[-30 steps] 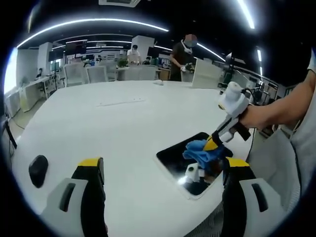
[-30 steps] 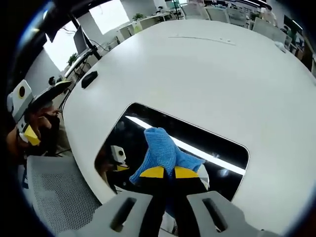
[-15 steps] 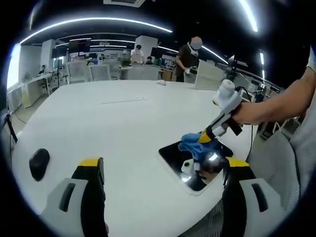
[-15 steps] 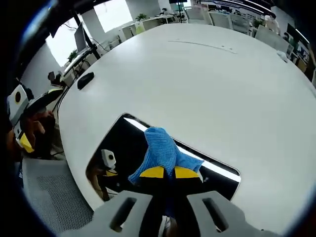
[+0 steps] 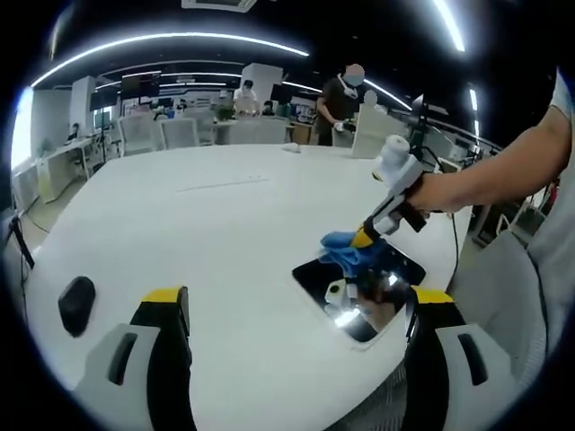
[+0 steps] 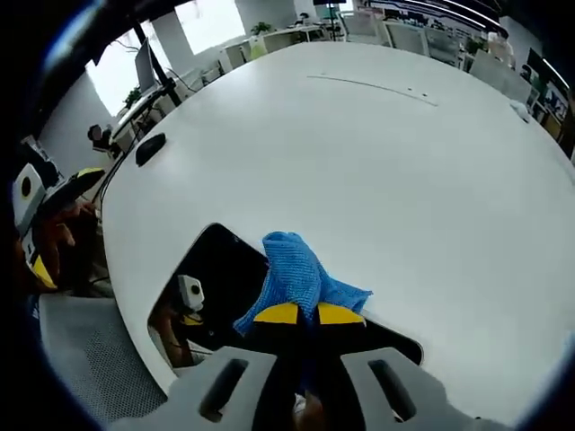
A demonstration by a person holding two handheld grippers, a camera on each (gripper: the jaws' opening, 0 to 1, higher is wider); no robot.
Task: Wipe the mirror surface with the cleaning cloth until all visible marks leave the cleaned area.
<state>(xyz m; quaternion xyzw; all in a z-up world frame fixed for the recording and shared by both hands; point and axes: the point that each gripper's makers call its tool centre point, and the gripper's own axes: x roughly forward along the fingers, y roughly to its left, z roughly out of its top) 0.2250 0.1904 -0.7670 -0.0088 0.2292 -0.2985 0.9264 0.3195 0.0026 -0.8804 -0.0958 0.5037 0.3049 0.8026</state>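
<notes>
Wiping is the step in hand. The right gripper [image 6: 299, 313] has its yellow-tipped jaws closed tight on a bunched blue cleaning cloth [image 6: 292, 274] and presses it onto the far edge of the mirror [image 6: 216, 287], a dark rectangular panel with rounded corners lying flat near the edge of a wide white table [image 6: 359, 162]. In the left gripper view the cloth [image 5: 346, 250] sits at the mirror's [image 5: 359, 287] far corner, and the person's hand [image 5: 431, 191] holds the right gripper [image 5: 364, 239] sloping down toward it, forearm reaching in from the right side. The left gripper [image 5: 292, 310] hangs above the table with its jaws spread wide and nothing between them. A small black object [image 5: 75, 303] lies well apart to the left. Judging from the glass, reflections make any remaining marks hard to tell; the next move likely calls for drawing the cloth back across the uncovered near part with steady downward pressure.
</notes>
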